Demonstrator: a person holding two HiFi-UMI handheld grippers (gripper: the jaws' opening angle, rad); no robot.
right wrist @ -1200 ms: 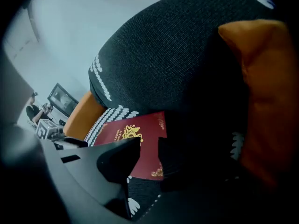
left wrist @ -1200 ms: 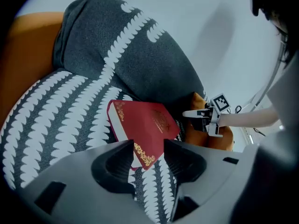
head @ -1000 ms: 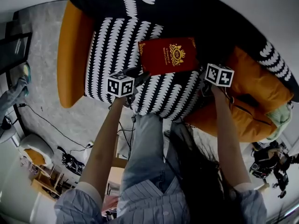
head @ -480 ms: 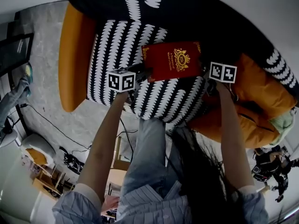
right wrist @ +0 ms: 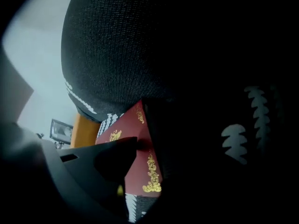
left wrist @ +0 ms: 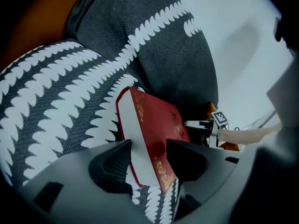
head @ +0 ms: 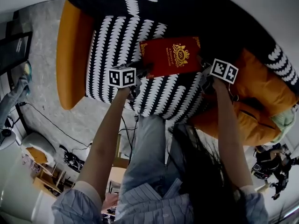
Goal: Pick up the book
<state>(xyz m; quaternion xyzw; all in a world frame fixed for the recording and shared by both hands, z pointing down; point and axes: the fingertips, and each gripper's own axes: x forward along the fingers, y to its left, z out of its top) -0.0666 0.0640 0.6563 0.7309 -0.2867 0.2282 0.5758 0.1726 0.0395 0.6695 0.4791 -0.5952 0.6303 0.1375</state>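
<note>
A red book (head: 170, 56) with gold ornament lies on the black-and-white patterned seat cushion (head: 117, 45) of an orange armchair. My left gripper (head: 140, 71) is at the book's left edge. In the left gripper view the book (left wrist: 154, 125) sits between the jaws of the left gripper (left wrist: 149, 148), which are opening wide around its page edge and cover. My right gripper (head: 203, 72) is at the book's right edge and its jaws are closing. In the right gripper view one dark finger (right wrist: 112, 160) lies against the red cover (right wrist: 128, 125); the other is lost in shadow.
The chair's orange arms (head: 70, 55) (head: 261, 92) flank the seat, with a dark back cushion (head: 187, 8) behind the book. A pale green cloth (head: 285, 118) lies on the right arm. Cables and small clutter (head: 70, 160) sit on the grey floor at the lower left.
Both grippers have come in and down onto the book's two side edges. The book has stayed on the cushion, almost unmoved.
</note>
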